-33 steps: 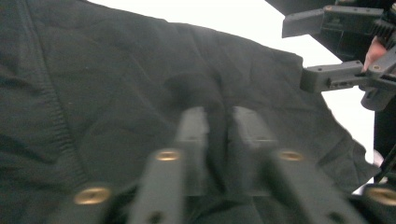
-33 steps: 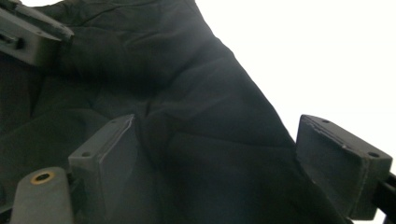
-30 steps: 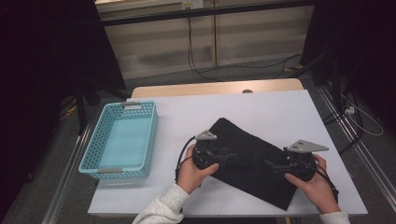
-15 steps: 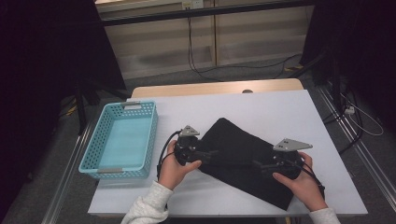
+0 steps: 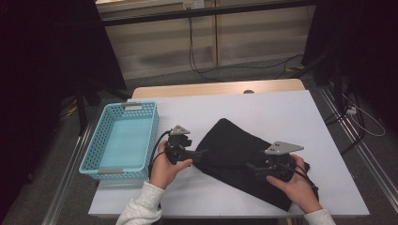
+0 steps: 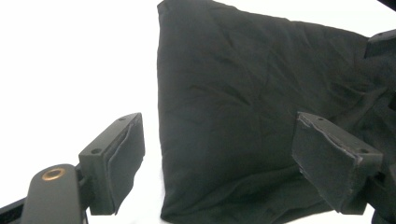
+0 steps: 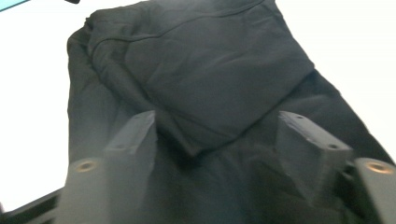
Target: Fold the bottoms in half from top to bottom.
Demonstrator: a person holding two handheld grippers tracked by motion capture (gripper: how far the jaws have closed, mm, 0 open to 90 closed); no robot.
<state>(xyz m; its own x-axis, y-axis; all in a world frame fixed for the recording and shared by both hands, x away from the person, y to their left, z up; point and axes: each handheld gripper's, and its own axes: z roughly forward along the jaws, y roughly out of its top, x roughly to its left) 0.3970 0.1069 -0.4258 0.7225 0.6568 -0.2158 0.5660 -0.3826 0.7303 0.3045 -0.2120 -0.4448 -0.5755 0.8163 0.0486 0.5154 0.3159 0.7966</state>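
A black cloth (image 5: 237, 140) lies folded on the white table (image 5: 263, 108), slanting from the middle toward the front right. My left gripper (image 5: 199, 155) is at the cloth's left edge. Its jaws have just been opening and stand wide apart, with the cloth's corner (image 6: 252, 84) lying between the pads (image 6: 123, 154), untouched. My right gripper (image 5: 251, 166) rests over the cloth's lower right part. Its jaws have just been closing, but in the right gripper view the gripper (image 7: 217, 135) still straddles a folded flap (image 7: 210, 60) with gaps at both pads.
A light blue plastic basket (image 5: 141, 105) stands empty at the table's left side, just beside my left hand. Bare white tabletop stretches behind and to the right of the cloth. Cables run across the floor beyond the table.
Both hands have shifted to the left. The left gripper slid off the cloth's middle to its left edge and its jaws opened. The right gripper's jaws have narrowed.
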